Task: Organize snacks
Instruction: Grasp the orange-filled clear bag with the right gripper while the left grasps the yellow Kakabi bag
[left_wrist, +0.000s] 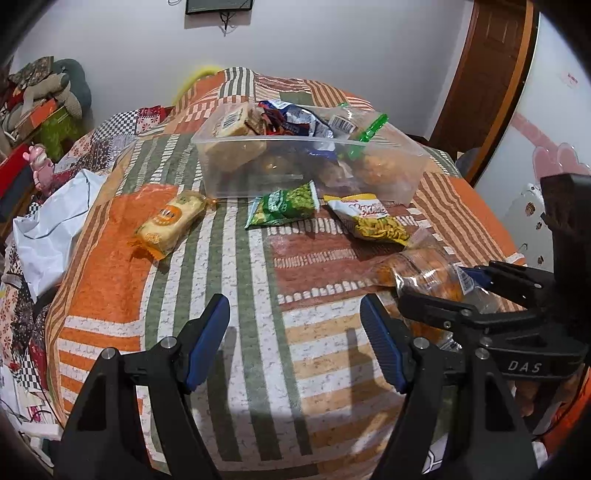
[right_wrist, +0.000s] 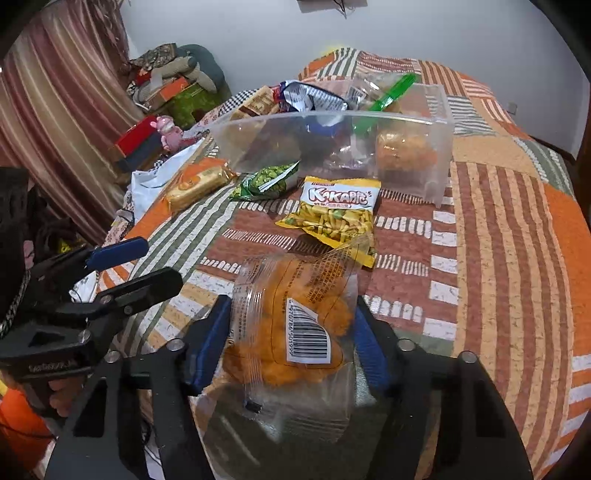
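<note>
A clear plastic bin (left_wrist: 391, 173) (right_wrist: 439, 147) holding several snack packs stands on the patchwork bedspread. In front of it lie an orange biscuit pack (left_wrist: 171, 221) (right_wrist: 197, 182), a green pea pack (left_wrist: 284, 205) (right_wrist: 266, 181) and a yellow-white stick snack pack (left_wrist: 371, 219) (right_wrist: 332, 214). My right gripper (right_wrist: 291, 328) is shut on a clear bag of orange puffs (right_wrist: 295, 317) (left_wrist: 424, 273), held just above the bedspread. My left gripper (left_wrist: 295, 332) is open and empty, to the left of that bag.
The bed (left_wrist: 258, 332) is covered by an orange, green and brown quilt. A white cloth (left_wrist: 51, 229) and piled boxes and clothes (left_wrist: 37, 103) lie at the left. A wooden door (left_wrist: 484, 74) stands at the right.
</note>
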